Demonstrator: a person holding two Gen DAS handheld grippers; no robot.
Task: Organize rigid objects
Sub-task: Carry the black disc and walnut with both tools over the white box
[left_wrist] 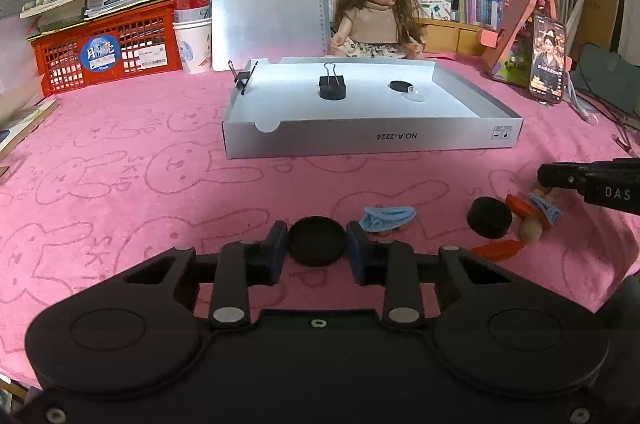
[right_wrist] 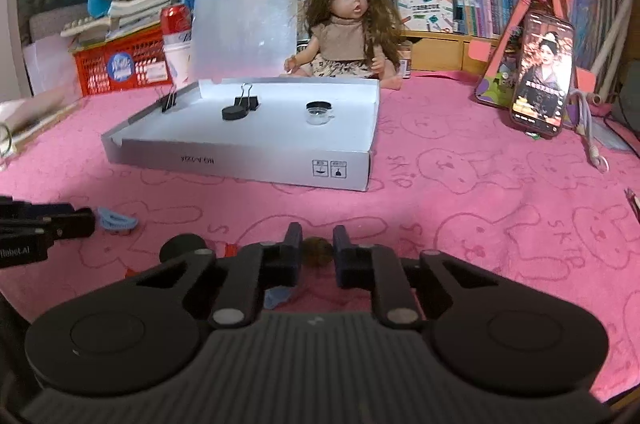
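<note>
Left tongs (left_wrist: 317,244): I'm pinching a round black cap (left_wrist: 317,241) between my blue pads, at the lower middle of the frame.
Right tongs (right_wrist: 317,251): pressed together on a small brownish ball (right_wrist: 317,253), low in the middle of my right view.
Doing it well: I'd lift both straight up, holding them level, and clear the box's front wall before letting go inside.
Cap's look: flat, matte, hard; it should not slip.
Loose pile: a blue hair claw (left_wrist: 387,218), another black cap (left_wrist: 489,217) and red pieces (left_wrist: 498,249) on the pink cloth (left_wrist: 120,184), right of the cap.
Box (left_wrist: 372,140): white, open, farther back at mid-frame, already holding a binder clip (left_wrist: 332,80).
</note>
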